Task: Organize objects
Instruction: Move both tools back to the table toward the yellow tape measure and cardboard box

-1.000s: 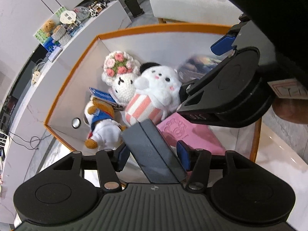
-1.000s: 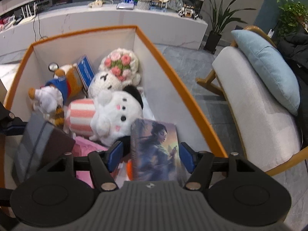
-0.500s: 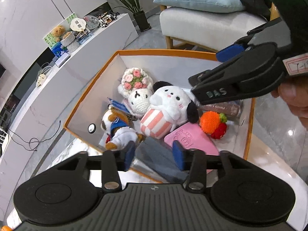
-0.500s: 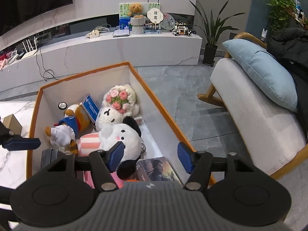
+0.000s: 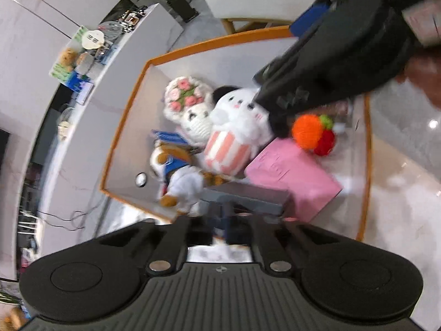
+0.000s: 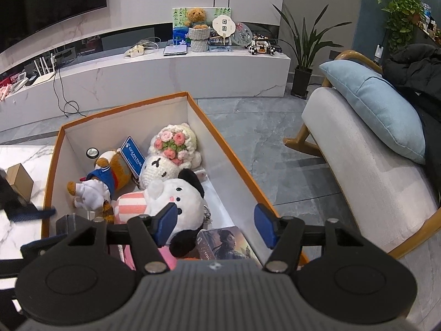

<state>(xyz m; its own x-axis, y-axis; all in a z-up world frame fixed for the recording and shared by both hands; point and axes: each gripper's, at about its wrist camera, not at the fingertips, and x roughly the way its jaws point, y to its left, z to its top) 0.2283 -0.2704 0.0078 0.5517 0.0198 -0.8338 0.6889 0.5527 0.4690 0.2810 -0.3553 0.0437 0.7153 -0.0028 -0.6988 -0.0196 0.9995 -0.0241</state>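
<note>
Left hand-held gripper (image 5: 224,218): hovering over the near end of the orange-rimmed box (image 5: 125,110); its fingers are lying close together in a blurred picture, with nothing seen between them.
Right hand-held gripper (image 6: 217,224): hanging above the box's near right part, its blue-padded fingers (image 6: 168,220) standing wide apart and holding nothing.
Dark grey case (image 5: 248,197): lying flat in the box at its near end, just ahead of the left fingertips and apart from them, beside the pink box (image 5: 292,171).
Picture-cover box (image 6: 226,241): lying flat in the box's near right corner, below the gap of the right gripper, against the right wall.
White dog plush (image 6: 171,202): lying in the middle of the box in a pink-striped cup, its black ear sitting partly behind the right gripper's left finger.
Crochet bunny (image 6: 165,162): resting behind the dog plush, wearing a pink flower bouquet on its head.
Brown plush in sailor suit (image 6: 102,178): lying on the left side, a blue OCEAN PARK tag (image 6: 133,157) leaning beside it.
Orange and red yarn toy (image 5: 314,133): sitting by the far edge of the pink box.
Counter (image 6: 16,229): marble, carrying the box; a small cardboard box (image 6: 19,178) is standing left of it.
Surroundings: a rocking chair (image 6: 366,182) with a blue cushion (image 6: 380,107) is standing to the right on the floor.
</note>
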